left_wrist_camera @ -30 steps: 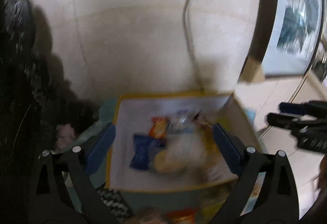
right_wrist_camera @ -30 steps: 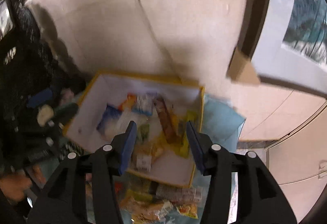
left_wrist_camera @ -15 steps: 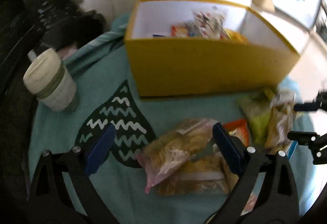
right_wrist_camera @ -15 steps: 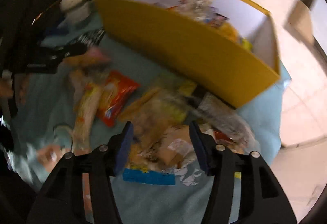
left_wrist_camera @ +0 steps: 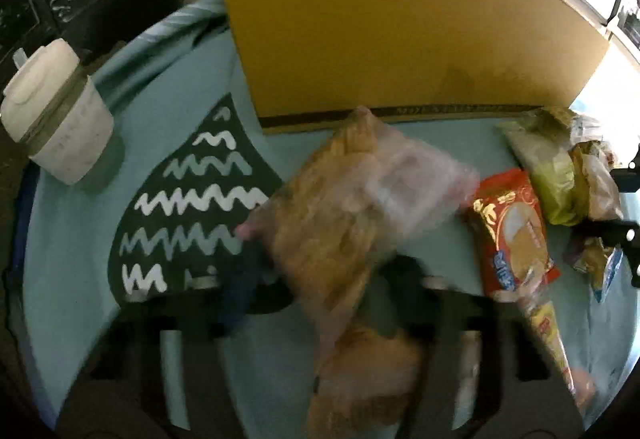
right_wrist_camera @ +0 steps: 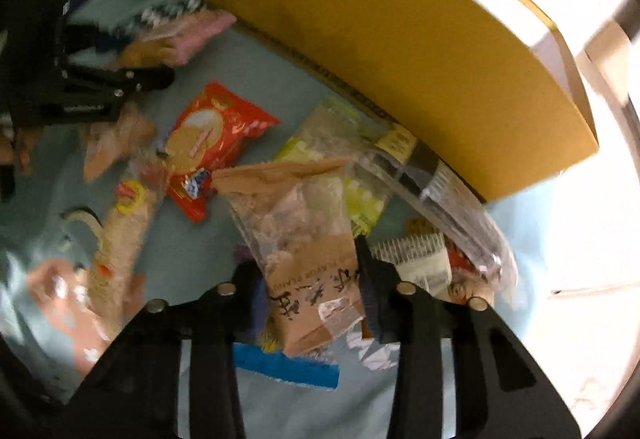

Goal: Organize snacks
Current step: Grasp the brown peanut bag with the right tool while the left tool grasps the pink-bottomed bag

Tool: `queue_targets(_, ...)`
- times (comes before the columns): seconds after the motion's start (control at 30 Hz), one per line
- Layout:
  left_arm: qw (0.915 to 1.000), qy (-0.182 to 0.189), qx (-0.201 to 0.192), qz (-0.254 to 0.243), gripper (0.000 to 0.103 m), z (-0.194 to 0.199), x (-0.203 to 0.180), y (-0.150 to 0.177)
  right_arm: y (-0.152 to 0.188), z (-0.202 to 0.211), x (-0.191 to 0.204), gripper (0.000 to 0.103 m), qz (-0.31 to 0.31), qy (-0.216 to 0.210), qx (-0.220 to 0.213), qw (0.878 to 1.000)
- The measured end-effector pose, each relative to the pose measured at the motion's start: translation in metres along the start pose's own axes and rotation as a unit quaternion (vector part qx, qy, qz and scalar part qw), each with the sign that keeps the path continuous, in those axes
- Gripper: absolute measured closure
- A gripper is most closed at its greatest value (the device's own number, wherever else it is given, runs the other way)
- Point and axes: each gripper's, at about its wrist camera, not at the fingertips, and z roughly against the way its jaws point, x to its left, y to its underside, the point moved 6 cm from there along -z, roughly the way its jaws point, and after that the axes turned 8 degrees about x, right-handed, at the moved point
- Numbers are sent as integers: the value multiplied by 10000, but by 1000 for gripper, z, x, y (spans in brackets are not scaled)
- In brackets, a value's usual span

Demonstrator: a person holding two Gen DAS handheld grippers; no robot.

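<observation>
In the left wrist view, the left gripper (left_wrist_camera: 320, 275) is reaching low over the teal cloth (left_wrist_camera: 168, 351), aiming forward at the yellow box (left_wrist_camera: 400, 27). A clear bag (left_wrist_camera: 352, 207) of golden snacks is lying between its fingers, long axis running from the gripper up toward the box and leaning slightly right, its top corner almost at the box's base. The jaws are sitting close on either side of the bag's lower end, but blur is hiding whether they are pinching it. A red packet (left_wrist_camera: 512, 231) is lying just right of the bag, pointing roughly the same way, and a white cup (left_wrist_camera: 56, 119) is standing well off to the left. In the right wrist view, the right gripper (right_wrist_camera: 312, 283) is angling down over a heap of packets beside the box (right_wrist_camera: 400, 51). A brown-and-clear pouch (right_wrist_camera: 308, 239) is lying between the fingers, long axis running away from the camera and tilting left. The jaws are closing narrowly against both its edges, squeezing its printed lower end.
</observation>
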Motion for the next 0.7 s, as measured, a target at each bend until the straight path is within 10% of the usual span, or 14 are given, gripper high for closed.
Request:
queue_targets(0.2, 9994, 193, -275, 108, 63, 18, 6, 0, 17, 14, -4, 66, -398, -279, -143, 9987)
queue_targets(0.23, 9996, 141, -240, 100, 58, 17, 7, 0, 20, 13, -4, 66, -403, -280, -96, 9987)
queue_targets(0.3, 9990, 87, -433, -74, 16, 19, -4, -14, 25, 10, -2, 66, -368, -192, 10, 9991)
queue_targets(0.47, 9963, -195, -380, -748, 8, 9, -29, -37, 13, 9, -9, 65, -744, -296, 19, 9968)
queue_targets(0.7, 9934, 95, -151, -1136, 53, 2, -45, -32, 9, 31, -11, 66, -970, -410, -263, 9941)
